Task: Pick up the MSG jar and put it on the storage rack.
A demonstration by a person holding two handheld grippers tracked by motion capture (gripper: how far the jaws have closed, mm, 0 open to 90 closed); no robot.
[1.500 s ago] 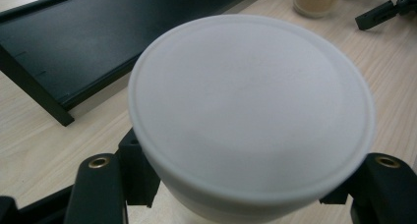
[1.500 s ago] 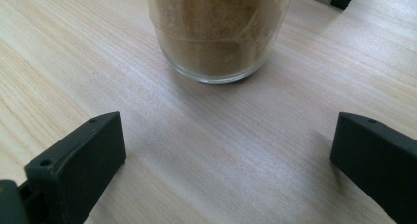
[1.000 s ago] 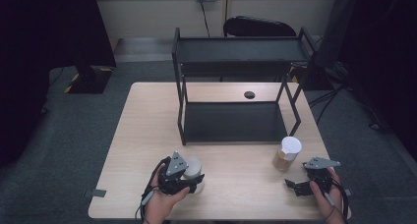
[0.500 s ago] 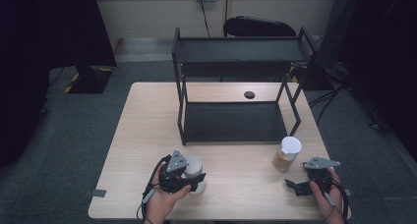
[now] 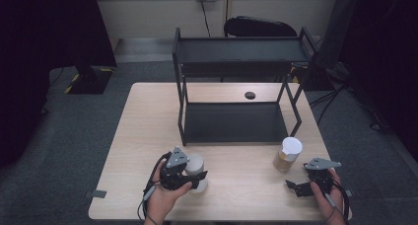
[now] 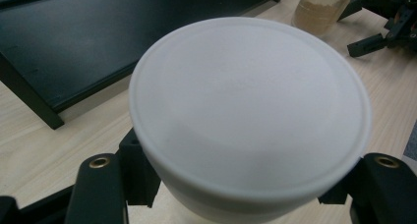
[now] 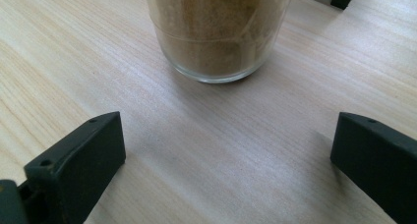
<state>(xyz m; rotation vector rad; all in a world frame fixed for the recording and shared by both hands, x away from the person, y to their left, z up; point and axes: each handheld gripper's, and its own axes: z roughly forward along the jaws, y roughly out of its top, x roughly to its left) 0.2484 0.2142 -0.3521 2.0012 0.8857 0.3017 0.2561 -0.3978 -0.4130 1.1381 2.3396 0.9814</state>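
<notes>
My left gripper [image 5: 191, 178] is shut on a white-lidded jar [image 5: 195, 167] near the table's front edge, left of centre. In the left gripper view the white lid [image 6: 248, 111] looms close, and the black jaws press the jar's body from both sides below it. Whether the jar rests on the wood I cannot tell. A glass jar of tan powder [image 5: 287, 155] with a white lid stands at the front right. My right gripper [image 5: 301, 186] lies just in front of it, open and with bare wood between its jaws. The right gripper view has this jar's base [image 7: 219, 37] ahead of the gripper [image 7: 226, 150].
A black two-level shelf rack [image 5: 236, 122] stands on the far half of the wooden table [image 5: 143, 121], its lower board bare. A small black disc [image 5: 250, 94] lies behind it. The tan jar [image 6: 322, 8] and the other gripper [image 6: 388, 25] appear far right in the left gripper view.
</notes>
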